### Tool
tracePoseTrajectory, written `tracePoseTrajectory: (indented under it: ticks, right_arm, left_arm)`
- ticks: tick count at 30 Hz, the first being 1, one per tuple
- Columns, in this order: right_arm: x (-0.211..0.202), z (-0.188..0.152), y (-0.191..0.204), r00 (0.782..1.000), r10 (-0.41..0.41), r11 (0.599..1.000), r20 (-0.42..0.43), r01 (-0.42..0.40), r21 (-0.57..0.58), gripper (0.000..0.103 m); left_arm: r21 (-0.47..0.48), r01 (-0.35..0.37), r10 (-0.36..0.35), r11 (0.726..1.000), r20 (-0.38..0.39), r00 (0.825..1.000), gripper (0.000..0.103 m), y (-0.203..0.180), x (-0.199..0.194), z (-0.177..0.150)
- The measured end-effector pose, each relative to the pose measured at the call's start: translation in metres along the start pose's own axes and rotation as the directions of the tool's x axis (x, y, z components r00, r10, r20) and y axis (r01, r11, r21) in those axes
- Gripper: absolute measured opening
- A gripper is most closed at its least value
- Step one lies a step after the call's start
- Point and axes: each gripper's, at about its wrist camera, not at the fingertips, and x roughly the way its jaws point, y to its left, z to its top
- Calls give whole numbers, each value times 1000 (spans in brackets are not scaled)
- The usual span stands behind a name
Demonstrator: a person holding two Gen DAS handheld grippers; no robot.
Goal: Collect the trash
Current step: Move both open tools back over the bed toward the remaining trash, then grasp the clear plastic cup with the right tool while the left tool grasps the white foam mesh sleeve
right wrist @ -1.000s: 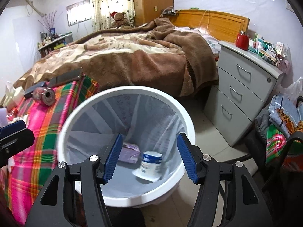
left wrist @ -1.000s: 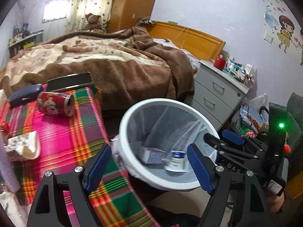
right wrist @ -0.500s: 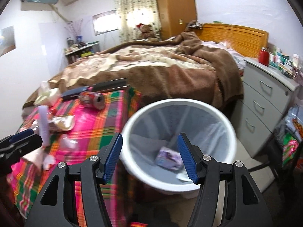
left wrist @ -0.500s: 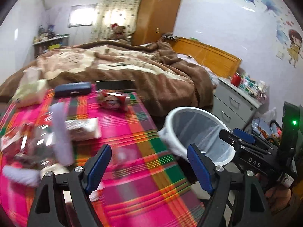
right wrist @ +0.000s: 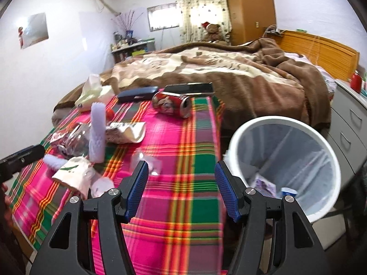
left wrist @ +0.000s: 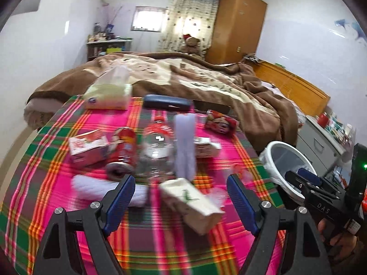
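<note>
Trash lies on a plaid-clothed table [left wrist: 57, 151]: a cream carton [left wrist: 191, 202], a clear plastic bottle [left wrist: 158, 151], red cans [left wrist: 125, 146] [right wrist: 172, 103], a red-white box [left wrist: 88, 145], a foam sleeve [left wrist: 184, 144] and a torn wrapper [right wrist: 126, 133]. My left gripper [left wrist: 179, 202] is open and empty, just above the carton. My right gripper [right wrist: 181, 189] is open and empty over the table's right part. The white lined bin [right wrist: 284, 162] stands right of the table and holds a small box and a cup; it also shows in the left wrist view [left wrist: 286, 167].
A tissue pack [left wrist: 107, 94], a dark case [left wrist: 167, 102] and a black flat device [right wrist: 189, 88] lie at the table's far edge. A bed with a brown blanket [right wrist: 229, 73] is behind. A grey drawer unit [right wrist: 348, 123] stands right of the bin.
Both grippers have swung left, away from above the bin and over the table. The left one now faces the pile of trash. Both stay open and empty.
</note>
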Motion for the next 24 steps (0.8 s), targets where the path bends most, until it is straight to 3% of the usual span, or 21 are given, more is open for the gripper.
tracePoseTrajectory:
  ticks: [7,14,24]
  right_arm:
    - [16,0,20,998,50,997,-47,-53,-61,62]
    - [35,2,28,990,103,995,-98,-101,18,62]
    - [52,7,36,986,75,997,-146,-70,41,61]
  left_arm:
    - [-65,-49,48,997,-13,999,82,45,1,-6]
    - [-93,-87,84,992,-38,996,82,76,11,-7]
    - [-104,-125,118,987,-78,990,82,111,30,1]
